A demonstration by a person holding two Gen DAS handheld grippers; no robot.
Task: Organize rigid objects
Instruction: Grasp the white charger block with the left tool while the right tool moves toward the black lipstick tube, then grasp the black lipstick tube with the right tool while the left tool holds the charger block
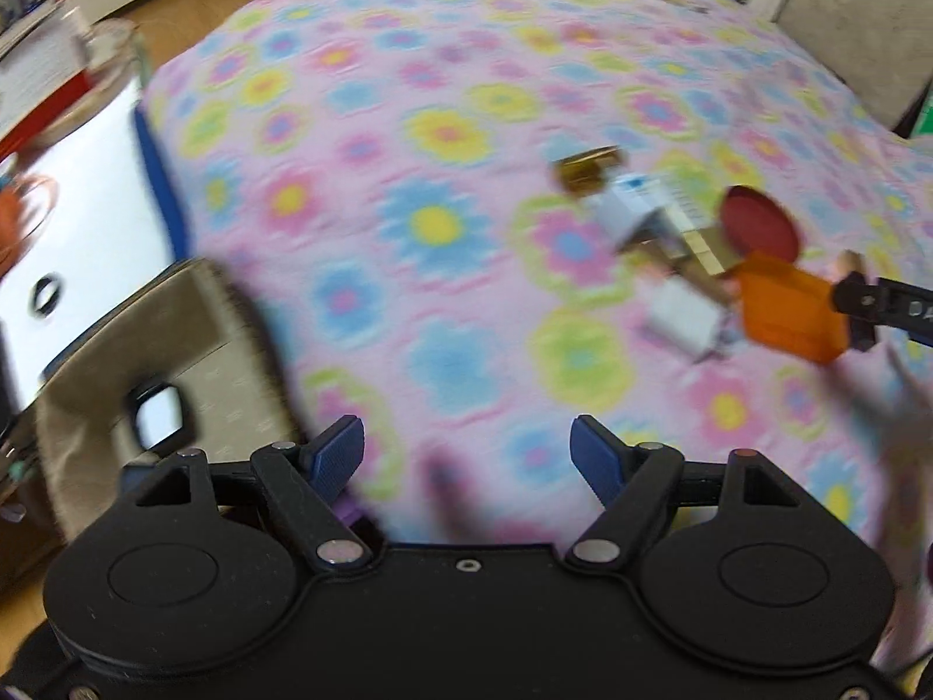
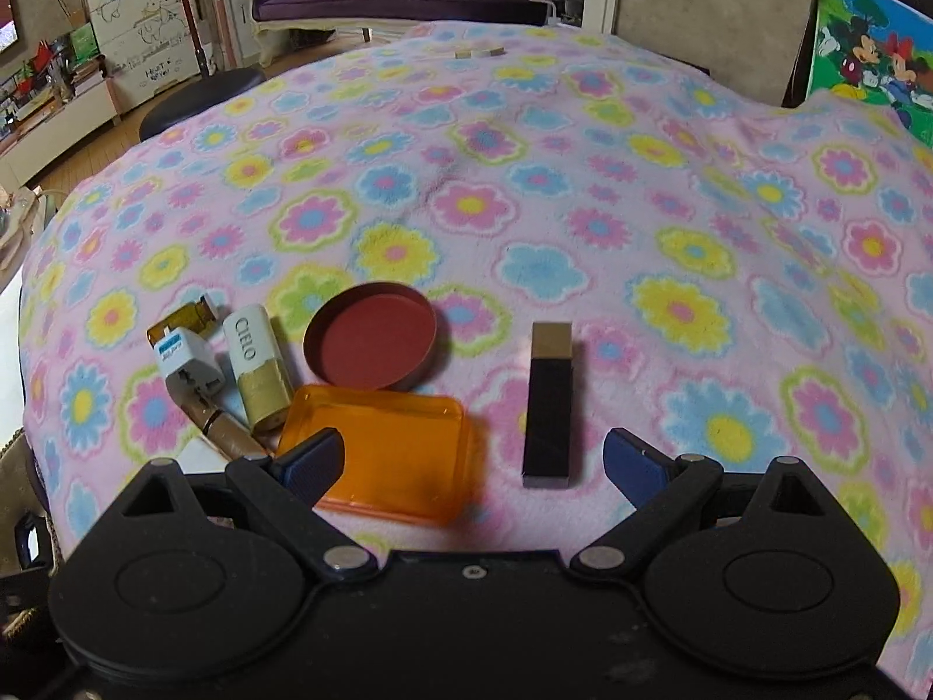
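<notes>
In the right wrist view my right gripper is open and empty, low over the flowered blanket. Between its fingers lie an orange plastic box and a black and gold stick. Behind them sit a round red lid, a white and gold CIELO tube, a white plug adapter, a small amber bottle and a tan tube. In the blurred left wrist view my left gripper is open and empty, left of that cluster; the orange box and red lid show.
The pink flowered blanket covers the table. A small flat item lies at its far edge. A beige bag and white furniture stand left of the table. A black stool stands beyond the left edge.
</notes>
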